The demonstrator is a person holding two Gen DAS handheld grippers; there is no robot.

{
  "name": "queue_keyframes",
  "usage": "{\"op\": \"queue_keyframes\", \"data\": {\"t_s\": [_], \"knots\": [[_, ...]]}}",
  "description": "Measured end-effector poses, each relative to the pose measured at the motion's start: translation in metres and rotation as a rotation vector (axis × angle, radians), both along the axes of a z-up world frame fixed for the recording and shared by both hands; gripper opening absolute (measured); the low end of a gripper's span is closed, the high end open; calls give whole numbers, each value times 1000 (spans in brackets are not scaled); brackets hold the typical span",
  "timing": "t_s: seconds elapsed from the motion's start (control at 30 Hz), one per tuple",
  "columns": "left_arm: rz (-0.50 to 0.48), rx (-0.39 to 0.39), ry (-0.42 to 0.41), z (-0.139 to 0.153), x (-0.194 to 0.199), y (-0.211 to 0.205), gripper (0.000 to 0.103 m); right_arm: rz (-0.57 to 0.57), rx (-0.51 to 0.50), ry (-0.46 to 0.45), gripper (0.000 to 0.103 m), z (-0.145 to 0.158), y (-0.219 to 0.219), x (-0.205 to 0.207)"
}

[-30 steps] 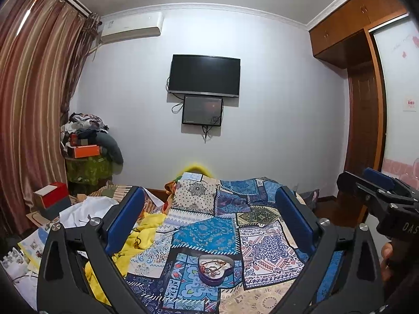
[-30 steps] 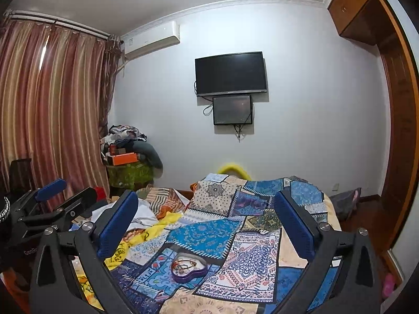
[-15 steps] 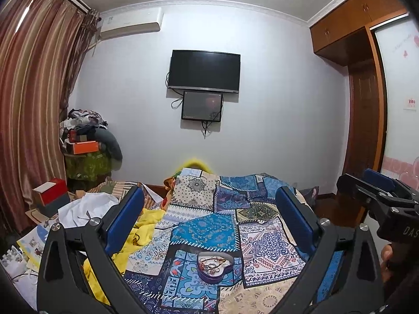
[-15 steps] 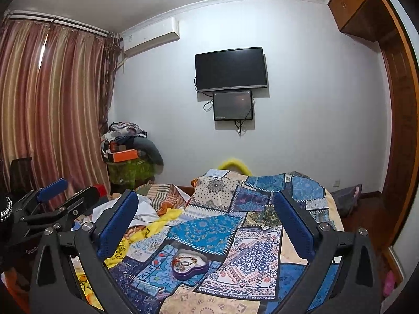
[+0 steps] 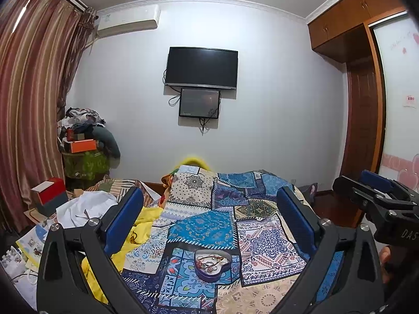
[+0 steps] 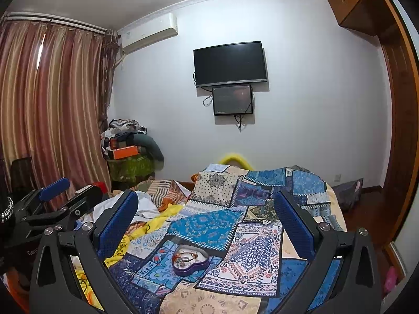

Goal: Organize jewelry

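Note:
A purple heart-shaped box (image 5: 212,264) lies open on the patchwork bedspread (image 5: 264,240), with beaded jewelry (image 5: 209,260) tangled inside. It also shows in the right wrist view (image 6: 190,260). My left gripper (image 5: 210,219) is open and empty, held above and short of the box. My right gripper (image 6: 207,218) is open and empty, also above the bed and short of the box. Each gripper shows at the edge of the other's view, the right one (image 5: 377,198) and the left one (image 6: 52,204).
A yellow cloth (image 5: 141,238) and white clothes (image 5: 86,206) lie on the bed's left side. A red box (image 5: 48,192) and a cluttered stand (image 5: 83,154) are at the left by the curtain. A TV (image 5: 201,68) hangs on the far wall. A wardrobe (image 5: 358,104) is at the right.
Both views have tilted slightly, and the heart-shaped box sits a little higher in each frame. Both grippers stay open and empty.

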State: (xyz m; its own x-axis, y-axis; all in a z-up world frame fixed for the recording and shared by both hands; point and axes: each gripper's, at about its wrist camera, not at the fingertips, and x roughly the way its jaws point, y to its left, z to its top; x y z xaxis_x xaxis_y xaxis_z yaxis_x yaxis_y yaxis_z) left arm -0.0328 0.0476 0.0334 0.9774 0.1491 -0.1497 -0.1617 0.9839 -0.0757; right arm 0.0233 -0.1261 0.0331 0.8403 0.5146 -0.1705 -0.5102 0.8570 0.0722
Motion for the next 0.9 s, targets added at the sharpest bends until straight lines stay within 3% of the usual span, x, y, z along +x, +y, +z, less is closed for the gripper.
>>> {"op": "queue_keyframes", "data": {"t_s": [0.9], "knots": [[-39,2,16,-1,4,-5,102,6,-3,13,103,-1,-1,2]]}}
